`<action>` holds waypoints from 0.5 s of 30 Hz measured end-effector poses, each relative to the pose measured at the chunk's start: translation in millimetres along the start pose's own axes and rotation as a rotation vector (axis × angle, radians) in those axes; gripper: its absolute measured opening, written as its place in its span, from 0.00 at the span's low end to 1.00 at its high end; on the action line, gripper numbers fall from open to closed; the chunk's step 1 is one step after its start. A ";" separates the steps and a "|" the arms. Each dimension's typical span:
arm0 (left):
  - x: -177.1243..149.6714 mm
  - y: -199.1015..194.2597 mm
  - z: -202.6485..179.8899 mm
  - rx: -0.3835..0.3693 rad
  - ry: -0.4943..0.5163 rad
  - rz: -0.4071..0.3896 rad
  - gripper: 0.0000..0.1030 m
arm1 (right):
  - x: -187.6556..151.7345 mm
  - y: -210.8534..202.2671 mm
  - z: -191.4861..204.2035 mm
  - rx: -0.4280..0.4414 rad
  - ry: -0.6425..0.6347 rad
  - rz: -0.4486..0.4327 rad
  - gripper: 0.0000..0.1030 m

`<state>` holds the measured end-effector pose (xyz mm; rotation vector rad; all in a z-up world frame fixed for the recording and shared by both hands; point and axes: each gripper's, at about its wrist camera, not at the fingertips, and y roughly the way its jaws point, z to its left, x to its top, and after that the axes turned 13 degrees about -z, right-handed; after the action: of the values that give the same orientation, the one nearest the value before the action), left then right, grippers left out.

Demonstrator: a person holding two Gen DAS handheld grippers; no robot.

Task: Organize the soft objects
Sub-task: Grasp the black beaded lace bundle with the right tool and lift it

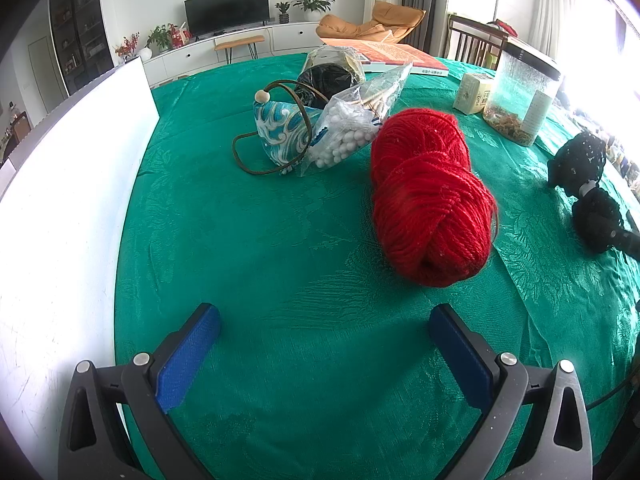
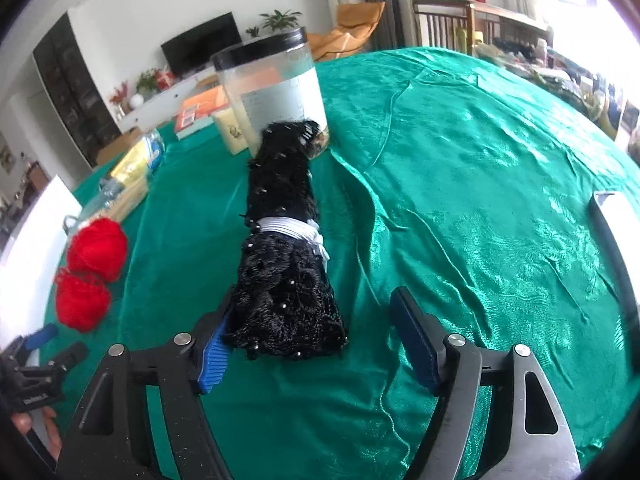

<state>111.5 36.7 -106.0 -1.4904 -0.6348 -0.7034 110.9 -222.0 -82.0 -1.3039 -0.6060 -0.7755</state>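
A red yarn skein lies on the green tablecloth, ahead and right of my open, empty left gripper. It also shows at the left in the right wrist view. A black beaded lace roll tied with a white band lies lengthwise. Its near end sits between the fingers of my open right gripper, touching the left pad and apart from the right one. The roll shows at the far right in the left wrist view.
A white box stands at the left. A blue patterned pouch with a cord, a bag of white beads and a black item in plastic lie at the back. A clear jar with a black lid, a book and a small carton stand beyond.
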 end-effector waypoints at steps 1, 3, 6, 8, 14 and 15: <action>0.0 0.0 0.0 0.000 0.000 0.000 1.00 | -0.5 -0.2 3.2 -0.011 -0.029 0.005 0.74; 0.0 0.0 0.0 0.000 0.000 0.000 1.00 | -3.2 2.9 3.7 -0.034 -0.083 0.020 0.76; 0.0 0.1 0.3 0.000 0.000 0.000 1.00 | -6.0 4.7 8.6 -0.059 -0.130 0.035 0.77; 0.0 0.0 0.1 0.000 0.000 0.000 1.00 | -7.4 4.1 6.1 -0.060 -0.129 0.037 0.77; -0.1 0.0 0.4 0.000 0.000 0.000 1.00 | -8.2 5.7 9.7 -0.066 -0.150 0.047 0.80; -0.1 0.0 0.4 0.000 0.000 0.000 1.00 | -8.2 5.9 9.7 -0.066 -0.152 0.048 0.80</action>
<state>111.5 37.1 -106.1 -1.4906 -0.6349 -0.7033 110.8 -210.6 -90.2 -1.4425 -0.6727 -0.6657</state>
